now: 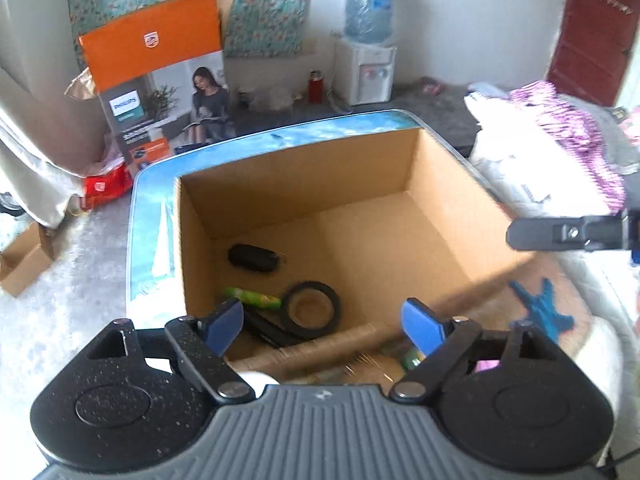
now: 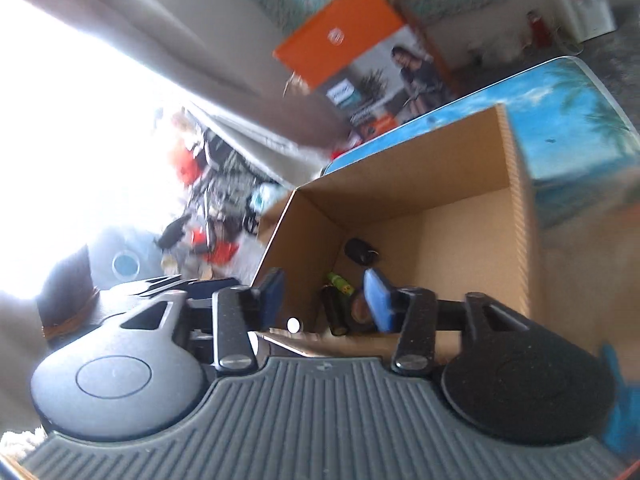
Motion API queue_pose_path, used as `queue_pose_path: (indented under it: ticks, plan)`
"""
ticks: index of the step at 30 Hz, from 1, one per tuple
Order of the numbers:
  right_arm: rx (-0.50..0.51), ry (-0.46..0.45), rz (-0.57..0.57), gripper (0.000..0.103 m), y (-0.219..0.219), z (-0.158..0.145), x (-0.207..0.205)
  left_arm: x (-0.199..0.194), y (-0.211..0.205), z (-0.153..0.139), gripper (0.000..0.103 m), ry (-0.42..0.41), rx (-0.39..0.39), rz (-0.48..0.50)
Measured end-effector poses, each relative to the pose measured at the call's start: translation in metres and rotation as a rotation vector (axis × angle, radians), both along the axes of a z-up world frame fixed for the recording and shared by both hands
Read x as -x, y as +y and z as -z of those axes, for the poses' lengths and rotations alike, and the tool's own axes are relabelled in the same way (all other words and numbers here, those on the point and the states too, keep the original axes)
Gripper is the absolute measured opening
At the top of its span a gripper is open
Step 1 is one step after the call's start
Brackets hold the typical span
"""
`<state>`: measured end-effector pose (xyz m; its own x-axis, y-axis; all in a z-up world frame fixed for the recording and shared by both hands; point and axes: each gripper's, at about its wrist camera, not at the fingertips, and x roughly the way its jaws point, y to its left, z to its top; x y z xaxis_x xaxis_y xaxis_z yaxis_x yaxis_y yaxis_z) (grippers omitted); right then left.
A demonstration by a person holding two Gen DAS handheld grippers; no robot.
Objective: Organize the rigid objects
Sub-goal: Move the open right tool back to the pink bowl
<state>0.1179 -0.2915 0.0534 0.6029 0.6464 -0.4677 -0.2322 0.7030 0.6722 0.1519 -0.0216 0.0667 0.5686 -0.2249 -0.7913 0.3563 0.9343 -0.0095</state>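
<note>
An open cardboard box point(image 1: 440, 200) stands on a blue beach-print table point(image 1: 152, 216). Inside lie a black key fob point(image 1: 253, 258), a green tube point(image 1: 252, 297), a black tape roll point(image 1: 312, 306) and a black stick-like object point(image 1: 268, 330). My left gripper point(image 1: 324, 326) is open and empty above the box's near edge. My right gripper point(image 2: 326, 298) is open and empty, tilted over the box point(image 2: 520, 216); the key fob point(image 2: 358, 251), green tube point(image 2: 340, 283) and a black cylinder point(image 2: 334, 312) show between its fingers. The right gripper's finger point(image 1: 568, 234) shows at the right of the left wrist view.
An orange Philips carton point(image 1: 160, 80) stands on the floor behind the table, with a water dispenser point(image 1: 368, 60) and a red bottle point(image 1: 315, 86) by the wall. Folded clothes point(image 1: 560, 140) lie to the right. A small cardboard box point(image 1: 24, 258) sits on the floor at left.
</note>
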Motion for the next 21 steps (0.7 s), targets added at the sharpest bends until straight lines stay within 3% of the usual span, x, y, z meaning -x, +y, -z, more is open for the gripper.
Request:
queue_pose_path:
  ticks: [4,10,13,21]
  plan:
    - [0.012,0.022,0.089,0.051,-0.015,0.027,0.049,0.023,-0.004,0.016,0.088,0.04,0.067,0.018]
    - [0.079,0.065,0.158,0.051,-0.02,0.07,0.096,0.057,-0.026,0.057,0.09,0.076,0.085,0.062]
    - [0.133,0.093,0.17,0.051,-0.017,0.083,0.101,0.069,-0.04,0.08,0.09,0.097,0.084,0.09]
    - [0.206,0.107,0.161,0.051,-0.01,0.095,0.09,0.083,-0.068,0.119,0.09,0.05,0.067,0.143]
